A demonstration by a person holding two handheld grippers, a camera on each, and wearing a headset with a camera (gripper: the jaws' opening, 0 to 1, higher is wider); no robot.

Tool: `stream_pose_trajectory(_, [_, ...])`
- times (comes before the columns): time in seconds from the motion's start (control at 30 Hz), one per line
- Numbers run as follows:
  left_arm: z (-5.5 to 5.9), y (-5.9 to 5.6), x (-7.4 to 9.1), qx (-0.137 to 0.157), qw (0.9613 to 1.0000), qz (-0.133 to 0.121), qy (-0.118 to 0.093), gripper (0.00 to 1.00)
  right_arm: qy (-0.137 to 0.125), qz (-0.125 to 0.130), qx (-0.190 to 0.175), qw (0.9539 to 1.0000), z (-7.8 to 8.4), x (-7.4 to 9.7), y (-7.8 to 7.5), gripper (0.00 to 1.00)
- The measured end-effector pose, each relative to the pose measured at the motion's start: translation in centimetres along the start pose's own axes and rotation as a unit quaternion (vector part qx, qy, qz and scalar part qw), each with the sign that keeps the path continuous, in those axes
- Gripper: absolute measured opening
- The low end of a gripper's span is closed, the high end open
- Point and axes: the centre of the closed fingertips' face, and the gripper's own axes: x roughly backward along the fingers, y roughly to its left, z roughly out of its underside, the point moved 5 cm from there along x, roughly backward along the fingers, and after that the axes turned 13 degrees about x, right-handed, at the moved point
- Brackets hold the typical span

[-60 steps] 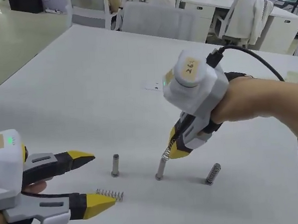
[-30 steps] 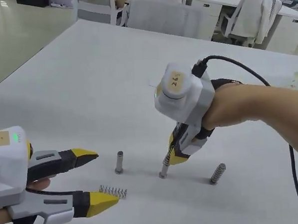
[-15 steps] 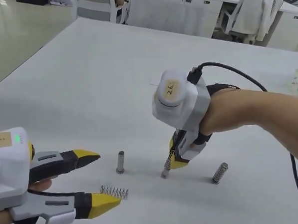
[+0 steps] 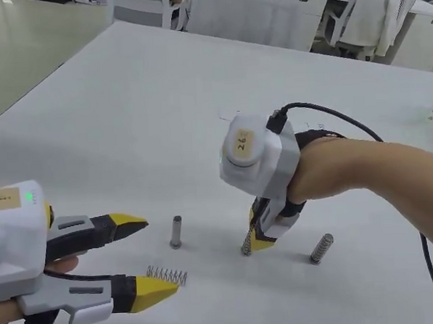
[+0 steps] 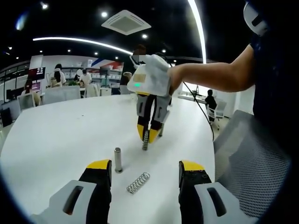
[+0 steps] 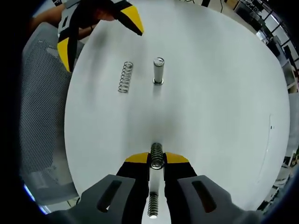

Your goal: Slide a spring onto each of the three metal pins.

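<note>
Jaws of my left tool (image 4: 160, 255) hang spread and empty nearest me, low over the surface (image 4: 126, 101). Just ahead of the lower tip the loose spring (image 4: 166, 275) lies flat on its side. A little beyond it the bare pin (image 4: 176, 231) stands upright, apart from that spring.

Further out, my right tool (image 4: 260, 239) has come down over the last two seconds. The middle spring (image 4: 247, 242) sat high on the middle pin (image 6: 158, 162) with bare shaft under it; now it is pushed most of the way down, close to the surface. The right tool is clenched on that spring, a yellow tip on either side, and the right gripper view shows the pin's top inside the coils.

I judge this second pin nearly done. Off to its side the sprung pin (image 4: 320, 249) already wears its coil, so one pin and one spring remain.
</note>
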Motion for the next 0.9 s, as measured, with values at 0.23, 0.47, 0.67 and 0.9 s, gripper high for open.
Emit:
stream_pose_trajectory(0.23, [0.01, 0.12, 0.17, 0.002, 1.0000, -0.003, -0.001, 0.52, 0.002, -0.003, -0.002, 1.0000, -0.10, -0.14, 0.07, 0.09])
stream_pose_trajectory(0.47, [0.03, 0.08, 0.13, 0.000, 1.0000, -0.003, 0.000, 0.52, -0.001, -0.003, -0.008, 1.0000, -0.14, -0.13, 0.05, 0.09])
stream_pose_trajectory(0.67, [-0.05, 0.08, 0.15, -0.001, 1.0000, -0.002, -0.001, 0.52, 0.000, -0.002, -0.011, 0.9999, -0.06, -0.19, 0.01, 0.12])
stream_pose_trajectory(0.9, [0.05, 0.09, 0.09, -0.001, 1.0000, -0.002, 0.000, 0.52, -0.005, 0.004, -0.015, 0.9999, 0.03, 0.05, -0.15, 0.16])
